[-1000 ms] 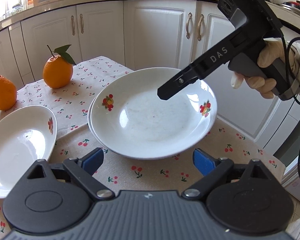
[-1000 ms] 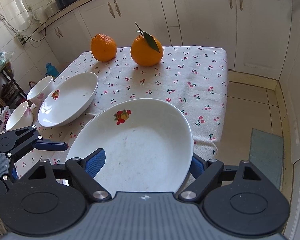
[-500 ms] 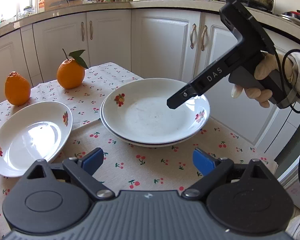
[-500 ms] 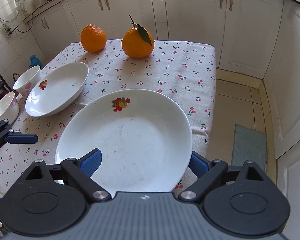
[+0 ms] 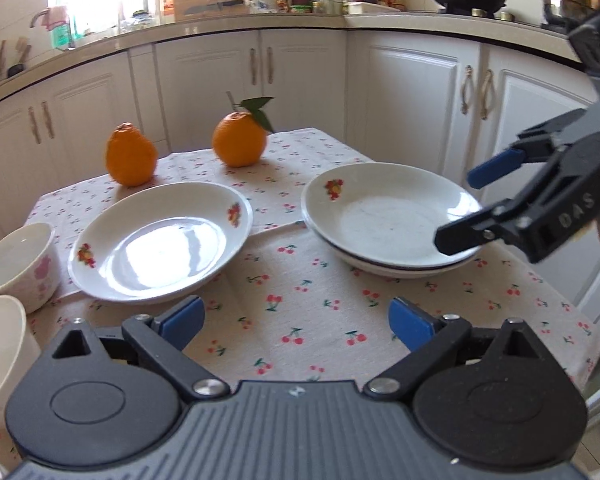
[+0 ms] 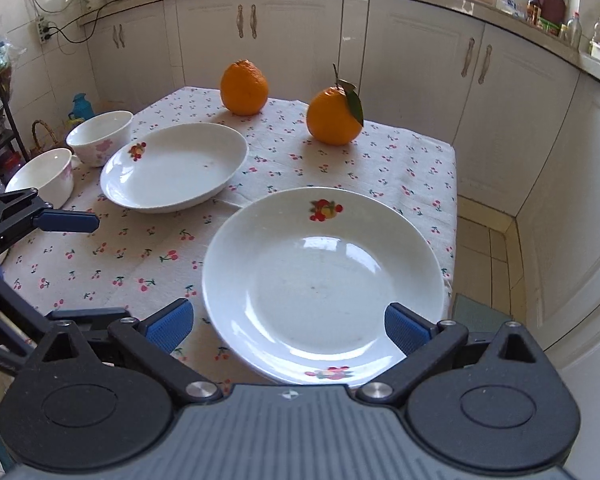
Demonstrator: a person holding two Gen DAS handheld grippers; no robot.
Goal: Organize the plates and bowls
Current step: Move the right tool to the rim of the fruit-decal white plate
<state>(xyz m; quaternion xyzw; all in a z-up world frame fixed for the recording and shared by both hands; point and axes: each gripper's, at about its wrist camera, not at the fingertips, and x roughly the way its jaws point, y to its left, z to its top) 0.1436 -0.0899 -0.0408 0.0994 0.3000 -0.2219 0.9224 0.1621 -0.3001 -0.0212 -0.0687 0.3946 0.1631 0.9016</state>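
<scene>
Two white plates with fruit motifs sit stacked [image 5: 388,216] on the right of the cherry-print tablecloth; the stack also shows in the right wrist view [image 6: 324,280]. A single white plate [image 5: 160,248] lies to the left, also in the right wrist view [image 6: 176,166]. Two white bowls [image 5: 18,264] [image 6: 100,134] stand at the far left. My left gripper [image 5: 296,320] is open and empty above the cloth, in front of both plates. My right gripper [image 6: 288,326] is open, its jaws either side of the stack's near rim, apart from it.
Two oranges [image 5: 240,142] [image 5: 131,154] sit at the back of the table. The table's right edge [image 6: 454,200] drops to the floor near the stack. White kitchen cabinets [image 5: 300,76] surround the table. A second bowl [image 6: 44,174] stands near the left gripper.
The left gripper pulled back and turned left, bringing the single plate and bowls into view. The right gripper backed off the stacked plate, which now rests on the lower plate.
</scene>
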